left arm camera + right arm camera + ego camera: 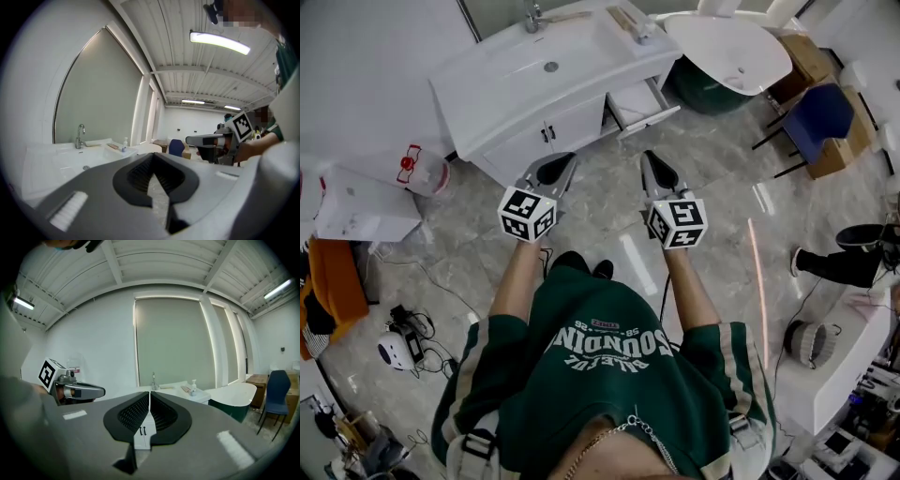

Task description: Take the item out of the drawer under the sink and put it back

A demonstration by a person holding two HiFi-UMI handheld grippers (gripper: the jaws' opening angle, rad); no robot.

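A white sink vanity (516, 89) stands ahead of me on the marble floor. Its drawer (639, 103) at the right end is pulled out; I see no item inside it from the head view. Both grippers are held at waist height, well short of the vanity. The left gripper (567, 159) points at the cabinet doors (548, 134) and is shut and empty. The right gripper (648, 157) points toward the open drawer, also shut and empty. In the left gripper view the left gripper (152, 157) has its jaws met at the tips. The right gripper (149, 394) frames the vanity doors (143, 431).
A white oval tub (727, 47) sits right of the vanity, with a blue chair (817, 117) and cardboard boxes beyond. A white bin (417, 169) and white box (361, 211) stand left. Cables and a small device (398, 347) lie on the floor. Another person's leg (839, 262) is at right.
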